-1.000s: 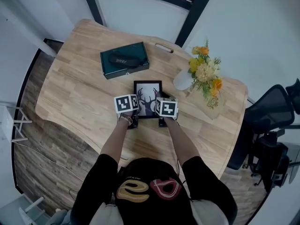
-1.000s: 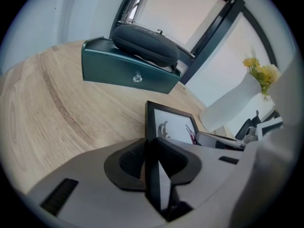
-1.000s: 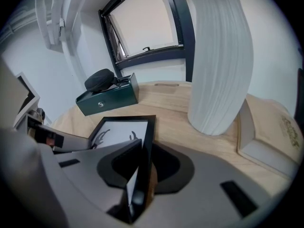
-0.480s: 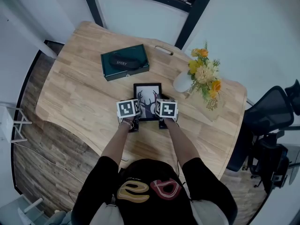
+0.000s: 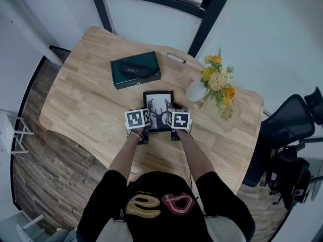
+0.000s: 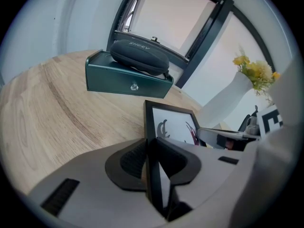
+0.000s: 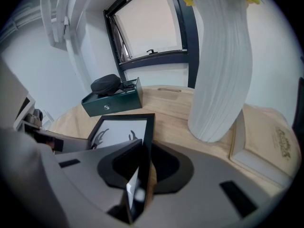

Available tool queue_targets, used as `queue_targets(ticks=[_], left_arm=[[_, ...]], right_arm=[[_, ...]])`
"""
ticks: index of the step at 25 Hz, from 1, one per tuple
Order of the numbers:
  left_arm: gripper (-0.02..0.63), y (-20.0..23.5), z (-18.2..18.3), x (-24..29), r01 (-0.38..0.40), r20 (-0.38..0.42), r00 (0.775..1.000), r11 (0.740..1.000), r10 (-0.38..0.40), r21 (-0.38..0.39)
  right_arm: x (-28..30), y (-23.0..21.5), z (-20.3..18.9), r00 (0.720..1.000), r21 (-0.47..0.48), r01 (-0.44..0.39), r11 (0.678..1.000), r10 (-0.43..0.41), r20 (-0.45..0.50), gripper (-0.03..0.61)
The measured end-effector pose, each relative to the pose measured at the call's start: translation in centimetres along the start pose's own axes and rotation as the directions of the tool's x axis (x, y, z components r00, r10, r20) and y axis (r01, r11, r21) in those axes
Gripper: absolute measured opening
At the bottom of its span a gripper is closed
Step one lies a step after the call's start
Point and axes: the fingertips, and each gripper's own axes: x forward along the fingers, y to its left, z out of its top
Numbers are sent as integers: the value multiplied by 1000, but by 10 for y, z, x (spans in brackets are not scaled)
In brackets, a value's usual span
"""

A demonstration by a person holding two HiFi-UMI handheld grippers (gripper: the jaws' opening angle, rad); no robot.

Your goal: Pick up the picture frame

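A black picture frame (image 5: pixel 158 104) holding a deer-antler print lies in the middle of the wooden table (image 5: pixel 81 105). My left gripper (image 5: pixel 146 123) is shut on the frame's left edge. My right gripper (image 5: pixel 172 123) is shut on its right edge. In the left gripper view the frame (image 6: pixel 173 126) runs edge-on between the dark pads of the left gripper (image 6: pixel 154 167). In the right gripper view the frame (image 7: pixel 121 129) is pinched the same way in the right gripper (image 7: pixel 142 170). The marker cubes hide the frame's near corners from the head view.
A dark green box (image 5: pixel 135 70) with a black glasses case on top sits beyond the frame. At the right stand a white vase (image 5: pixel 196 88) of yellow flowers (image 5: pixel 218 79) and a pale wooden plaque (image 5: pixel 227 114). An office chair (image 5: pixel 290 127) is off the table's right edge.
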Motion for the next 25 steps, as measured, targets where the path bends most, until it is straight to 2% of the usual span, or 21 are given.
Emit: queue_targets(ticks=[9, 25], left_arm=[[80, -12, 4, -23, 12, 35, 999, 999, -13, 31], [80, -32, -1, -71, 26, 132, 991, 999, -30, 34]], right_arm=[[-25, 4, 8, 999, -10, -1, 1000, 2, 40, 71], [-78, 13, 15, 993, -38, -13, 999, 18, 116, 71]])
